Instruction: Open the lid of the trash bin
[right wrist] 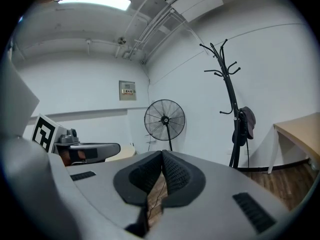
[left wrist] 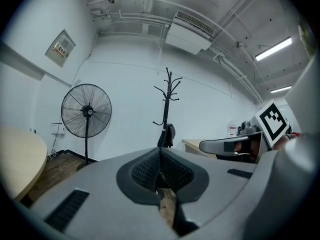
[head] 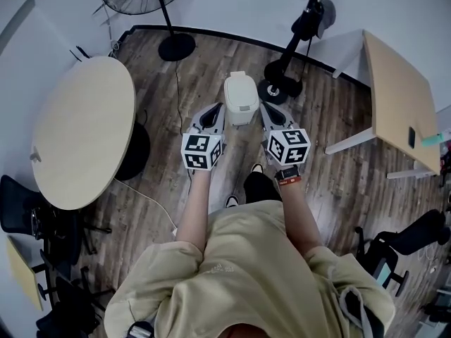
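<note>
Left gripper (head: 216, 108) and right gripper (head: 266, 108), jaws pinched together on nothing, flank the white plastic trash bin (head: 240, 98) (lid down); open wooden floor (head: 338, 111) around.

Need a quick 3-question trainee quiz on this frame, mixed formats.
1. True or false: the lid of the trash bin is already open.
2. What stands between the jaws of the left gripper? A) the lid B) a cable C) nothing
3. Fill in: in its own view, the jaws of the right gripper stand ____ (apart / together).

Key: 1 false, the lid lies closed. 2 C. 3 together.
</note>
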